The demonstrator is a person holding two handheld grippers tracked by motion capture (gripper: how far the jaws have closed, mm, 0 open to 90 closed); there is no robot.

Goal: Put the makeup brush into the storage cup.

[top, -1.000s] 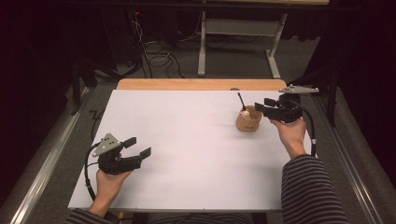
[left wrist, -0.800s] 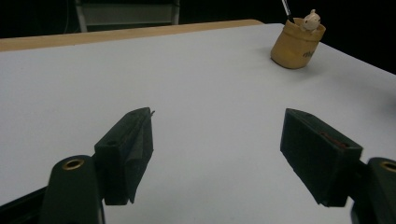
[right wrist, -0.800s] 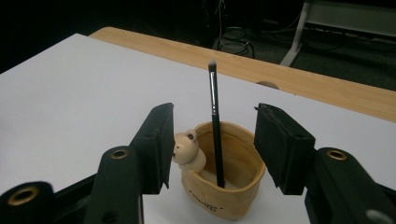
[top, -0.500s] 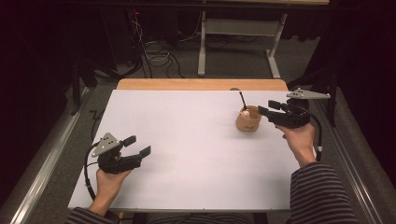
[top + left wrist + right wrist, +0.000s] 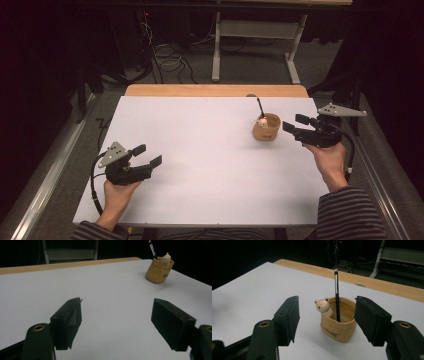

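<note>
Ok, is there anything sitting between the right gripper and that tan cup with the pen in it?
Nothing visible. The right gripper points at the tan cup across bare white table; its open jaws, which have just been opening, frame the cup with nothing between them.

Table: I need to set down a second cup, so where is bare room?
The white table is bare between the left gripper and the holder. Crowded only at the right edge, where the right gripper faces the holder.
</note>
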